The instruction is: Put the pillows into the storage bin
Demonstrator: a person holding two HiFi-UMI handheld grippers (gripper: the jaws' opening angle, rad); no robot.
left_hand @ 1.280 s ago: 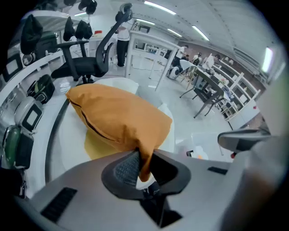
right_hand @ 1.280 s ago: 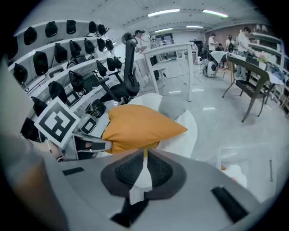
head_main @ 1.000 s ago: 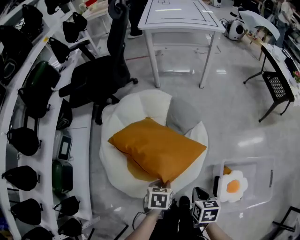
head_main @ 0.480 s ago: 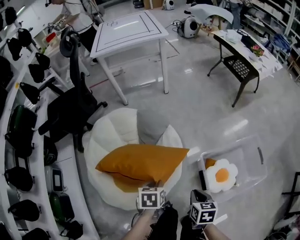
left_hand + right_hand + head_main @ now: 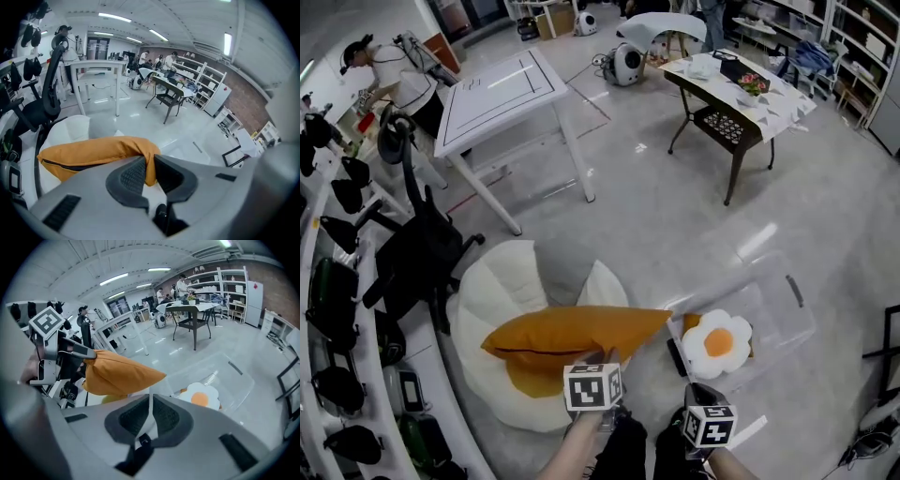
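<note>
Task partly complete. The clear storage bin [image 5: 780, 321] stands on the floor at the lower right of the head view and already holds one egg-shaped pillow [image 5: 716, 342], white with a yellow centre. A small orange edge shows just beside that pillow, but what it belongs to cannot be made out. The orange pillow [image 5: 572, 330] is not yet in the bin. It sits at the lower middle of the head view, held up over the white petal-shaped cushion [image 5: 492, 291], with its pointed right end near the bin's left wall but not over the opening. The left gripper [image 5: 150, 163] has its jaws clamped on a bunched corner of the orange fabric. The right gripper [image 5: 150, 401] has its jaws together with nothing between them and hangs just left of the bin. In my judgement, what is left is to carry the orange pillow over the bin's rim, lower it beside the egg-shaped pillow and let go.
</note>
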